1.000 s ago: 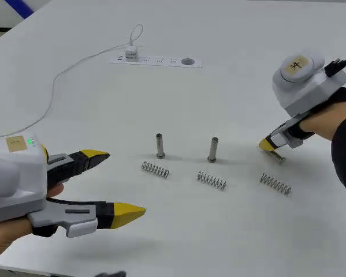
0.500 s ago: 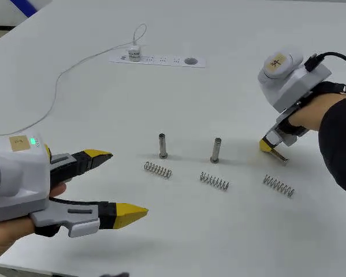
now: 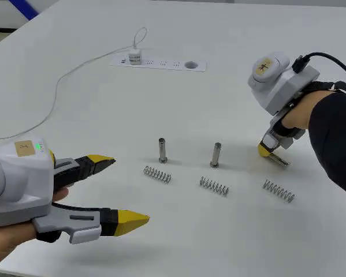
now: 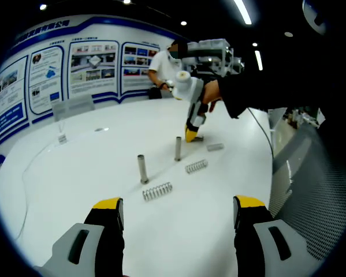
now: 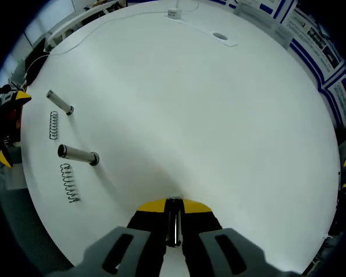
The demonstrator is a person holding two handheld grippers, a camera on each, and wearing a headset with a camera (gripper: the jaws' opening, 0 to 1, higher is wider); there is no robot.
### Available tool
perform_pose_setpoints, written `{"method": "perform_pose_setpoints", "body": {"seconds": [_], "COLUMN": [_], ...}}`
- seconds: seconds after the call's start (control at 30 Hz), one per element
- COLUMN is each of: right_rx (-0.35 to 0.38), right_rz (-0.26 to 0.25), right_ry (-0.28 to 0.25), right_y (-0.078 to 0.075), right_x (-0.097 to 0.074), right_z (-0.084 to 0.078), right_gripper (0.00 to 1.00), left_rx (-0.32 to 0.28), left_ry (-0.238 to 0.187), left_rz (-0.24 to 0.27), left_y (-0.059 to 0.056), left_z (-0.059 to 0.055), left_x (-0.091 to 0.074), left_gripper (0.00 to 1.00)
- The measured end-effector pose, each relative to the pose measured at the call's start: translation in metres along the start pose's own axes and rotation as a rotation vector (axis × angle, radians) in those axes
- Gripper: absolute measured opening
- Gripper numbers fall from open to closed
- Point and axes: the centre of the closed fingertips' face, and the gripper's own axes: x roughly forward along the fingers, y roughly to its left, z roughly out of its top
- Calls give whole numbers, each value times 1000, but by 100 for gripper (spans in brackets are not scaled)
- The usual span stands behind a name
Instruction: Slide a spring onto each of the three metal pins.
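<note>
Found the left tool (image 3: 118, 189) low at the near left of the tabletop (image 3: 219, 248), jaws spread wide, gripping nothing, tips aimed right toward the row of parts. Noted a power strip (image 3: 158, 62) at the far side, well apart from the work.

Recorded the left pin (image 3: 162, 150) standing upright on its flanged foot, free end up, long axis vertical. Recorded the left spring (image 3: 157, 174) lying flat just in front of it, long axis running left to right, on no pin. Judged this spring the nearest part to the left tool, off to the right of the tips and slightly farther out.

Recorded the middle pin (image 3: 216, 154) likewise upright, with the middle spring (image 3: 214, 186) flat just in front, same lie.

Found the right tool (image 3: 268, 151) at the right, tips down near the tabletop, jaws drawn narrow on the third pin (image 3: 279, 160). Seen in the right gripper view lying along the jaws; in the head view tilted, lower end slanting down and right. Cannot tell contact with the surface. Noted the right spring (image 3: 278, 191) flat, just on the near side of that tool, apart from it.

Judged no spring yet on a pin. Expect to need the third pin stood upright, then each flat spring turned on end to match a vertical pin.
</note>
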Motion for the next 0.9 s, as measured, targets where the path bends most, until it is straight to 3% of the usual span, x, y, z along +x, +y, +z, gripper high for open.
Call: {"method": "perform_pose_setpoints", "body": {"seconds": [0.2, 0.33, 0.9], "right_rx": [39, 67, 126], "right_rz": [-36, -33, -50], "right_ry": [-14, -91, -260], "right_y": [0, -2, 1], "right_x": [-1, -4, -46], "right_z": [-1, -3, -10], "right_gripper": [8, 8, 8], "left_rx": [4, 11, 36], "left_ry": [-12, -15, -31], "left_rz": [9, 10, 9], "left_y": [1, 0, -2], "left_z": [3, 6, 16], "left_x": [-3, -4, -5], "left_gripper": [79, 79, 78]}}
